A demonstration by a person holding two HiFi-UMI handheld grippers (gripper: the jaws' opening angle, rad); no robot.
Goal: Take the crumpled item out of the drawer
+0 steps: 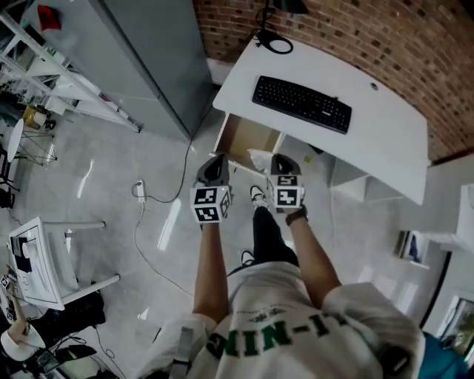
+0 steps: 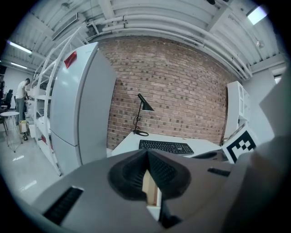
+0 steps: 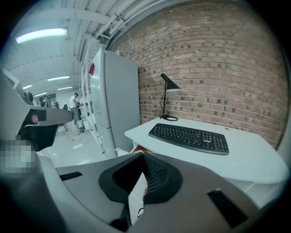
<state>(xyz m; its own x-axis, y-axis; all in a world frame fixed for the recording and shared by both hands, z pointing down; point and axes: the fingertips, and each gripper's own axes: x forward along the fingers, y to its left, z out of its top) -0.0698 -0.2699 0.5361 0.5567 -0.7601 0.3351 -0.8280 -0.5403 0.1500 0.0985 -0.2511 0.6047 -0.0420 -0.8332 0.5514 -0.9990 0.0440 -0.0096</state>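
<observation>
1. Crumpled item (image 1: 261,158), a white wad, lies at the front of the open drawer (image 1: 238,138) under the white bench (image 1: 385,137), between the two tools and just beside the right one.
2. Right hand-held gripper (image 1: 282,161) hangs over the drawer's front edge with its jaws closed tight and nothing clearly pinched between them. Left hand-held gripper (image 1: 215,161) hovers at the drawer's left front corner, jaws likewise together and empty.
3. The step in hand looks to be the reach, since neither tool can take the wad as it stands. The right one is nearer and likely needs to open wide before it goes down. It should then straddle the bulk of the wad rather than a loose fold, which could tear or slip free.
4. A straight lift clear of the drawer's front wall looks the safe way out, as a drag over the edge might snag. The left tool may do best held aside or steadying the drawer.
5. Green block letters run across the person's shirt (image 1: 274,329), partly cut off and not safely readable. The marker cubes (image 1: 211,204) carry black-and-white square patterns and no words. The keyboard (image 1: 301,103) on the bench shows no legible brand. A red tag (image 1: 47,15) on the grey cabinet (image 1: 148,52) is too small to read.
</observation>
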